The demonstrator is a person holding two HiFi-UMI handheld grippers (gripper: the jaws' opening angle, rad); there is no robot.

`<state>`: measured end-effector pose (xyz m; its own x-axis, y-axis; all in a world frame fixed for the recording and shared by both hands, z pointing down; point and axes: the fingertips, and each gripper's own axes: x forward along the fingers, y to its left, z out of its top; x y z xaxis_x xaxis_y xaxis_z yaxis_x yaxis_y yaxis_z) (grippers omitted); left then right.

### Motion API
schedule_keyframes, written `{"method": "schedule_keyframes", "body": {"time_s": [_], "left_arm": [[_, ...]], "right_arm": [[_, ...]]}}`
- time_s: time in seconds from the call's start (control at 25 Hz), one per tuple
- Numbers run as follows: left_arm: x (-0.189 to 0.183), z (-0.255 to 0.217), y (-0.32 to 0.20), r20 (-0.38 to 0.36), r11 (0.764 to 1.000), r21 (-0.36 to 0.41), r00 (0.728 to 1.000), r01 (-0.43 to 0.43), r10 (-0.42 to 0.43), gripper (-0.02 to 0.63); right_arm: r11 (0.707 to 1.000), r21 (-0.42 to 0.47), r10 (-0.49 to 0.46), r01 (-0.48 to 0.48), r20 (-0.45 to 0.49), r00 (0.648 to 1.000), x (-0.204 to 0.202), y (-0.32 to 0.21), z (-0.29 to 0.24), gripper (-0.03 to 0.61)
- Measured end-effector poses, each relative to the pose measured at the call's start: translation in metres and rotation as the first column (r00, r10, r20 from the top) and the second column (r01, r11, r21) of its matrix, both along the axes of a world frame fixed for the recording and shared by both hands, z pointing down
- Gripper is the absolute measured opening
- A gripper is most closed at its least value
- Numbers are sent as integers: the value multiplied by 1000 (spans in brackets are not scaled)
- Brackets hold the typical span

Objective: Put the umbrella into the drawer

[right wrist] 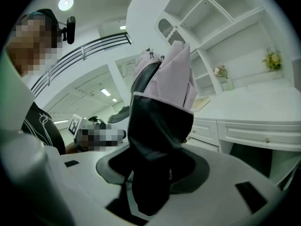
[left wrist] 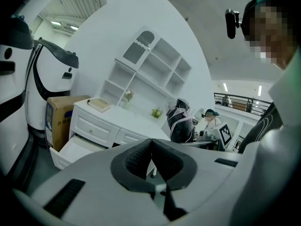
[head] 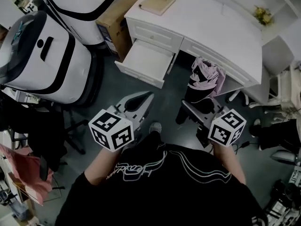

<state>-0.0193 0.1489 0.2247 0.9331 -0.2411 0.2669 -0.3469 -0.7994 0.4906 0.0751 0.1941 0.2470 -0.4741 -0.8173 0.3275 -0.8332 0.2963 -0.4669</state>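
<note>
A folded pink and black umbrella (head: 205, 79) stands upright between the pads of my right gripper (head: 189, 108), which is shut on its black lower part. In the right gripper view the umbrella (right wrist: 162, 102) fills the middle and hides the jaw gap of that gripper (right wrist: 153, 165). The white desk (head: 211, 27) has its left drawer (head: 145, 61) pulled open and bare inside. My left gripper (head: 146, 99) is shut on nothing and points toward the drawer. In the left gripper view its pads meet at the tip of the gripper (left wrist: 151, 144), with the drawer (left wrist: 75, 149) lower left and the umbrella (left wrist: 180, 122) to the right.
A cardboard box (head: 120, 18) stands left of the desk, beside two large white machines (head: 42, 55). On the desk top lie a book (head: 157, 3) and a small plant (head: 263, 15). White shelves (left wrist: 150, 69) rise behind. A black chair base (head: 70, 131) is at my left.
</note>
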Motion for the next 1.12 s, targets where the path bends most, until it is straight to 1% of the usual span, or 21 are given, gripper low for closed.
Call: {"method": "schedule_keyframes", "body": {"time_s": [0.12,0.24,0.32,0.48,0.56,0.64,0.72,0.8,0.88,0.96,1.04,1.12], "left_arm": [[9,14,-24,6,1000,2,1000,-11,11,20],[16,29,-64,13,999,-31,1000,-6,6,20],[20,41,-90,14,998,-60,1000,9,-8,20],[29,62,-124,9,990,-129,998,63,-63,20],[32,74,-136,31,985,-142,995,101,-98,20],[30,87,-159,74,981,-131,988,142,-133,20],[26,103,-187,112,973,-138,979,183,-168,20],[22,122,-214,140,961,-163,970,223,-201,20],[21,142,-237,175,956,-161,960,245,-217,20],[28,156,-250,196,956,-153,956,251,-220,20],[32,169,-261,203,950,-167,952,262,-227,20],[28,188,-278,223,940,-186,944,286,-243,20]], "right_arm": [[1000,9,-8,8,-75,997,11,-29,13,219],[999,-28,-30,26,-172,985,20,-75,31,218],[997,-56,-58,48,-211,976,23,-105,44,219],[990,-92,-127,107,-246,961,31,-145,69,219],[985,-107,-161,138,-253,954,36,-160,82,218],[976,-130,-203,175,-254,946,37,-185,97,218],[961,-164,-257,221,-250,934,34,-217,116,218],[941,-205,-316,269,-256,913,28,-249,140,218],[921,-243,-366,304,-278,888,25,-277,166,218],[903,-273,-407,330,-308,860,26,-294,187,218],[884,-305,-446,354,-332,831,26,-310,208,218],[859,-346,-491,378,-346,799,21,-330,232,219]]}}
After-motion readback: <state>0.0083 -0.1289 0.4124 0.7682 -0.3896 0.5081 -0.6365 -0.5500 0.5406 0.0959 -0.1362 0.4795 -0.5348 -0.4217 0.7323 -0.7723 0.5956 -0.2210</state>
